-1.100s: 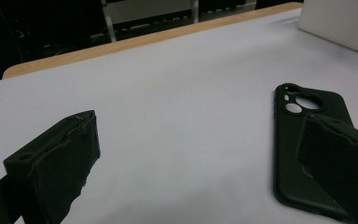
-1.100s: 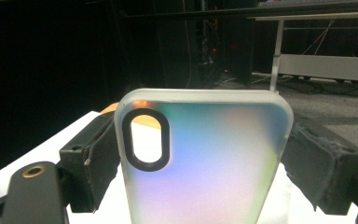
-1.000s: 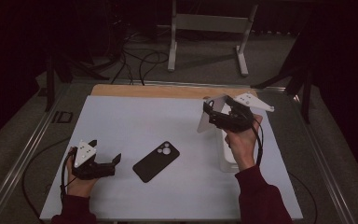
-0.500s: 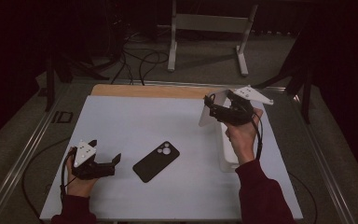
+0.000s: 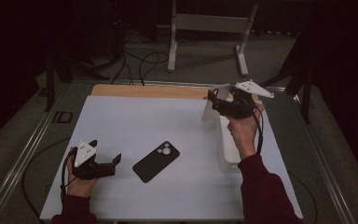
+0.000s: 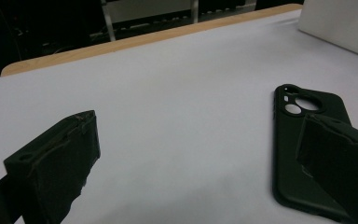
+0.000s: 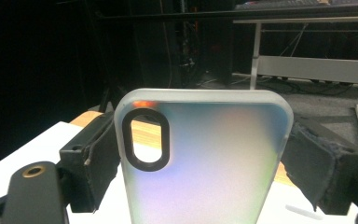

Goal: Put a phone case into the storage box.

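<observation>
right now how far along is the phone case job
Done: the right hand-held gripper has the frosted case clamped and lifted above the white box. In hand: carrying that case. Left: the black phone lies bare on the table, and the left hand-held gripper waits open beside it.

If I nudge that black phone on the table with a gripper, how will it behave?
The black phone lies flat on the smooth white table, so it would probably slide, not tip. It looks stiff. Its matte back may grip somewhat.
</observation>
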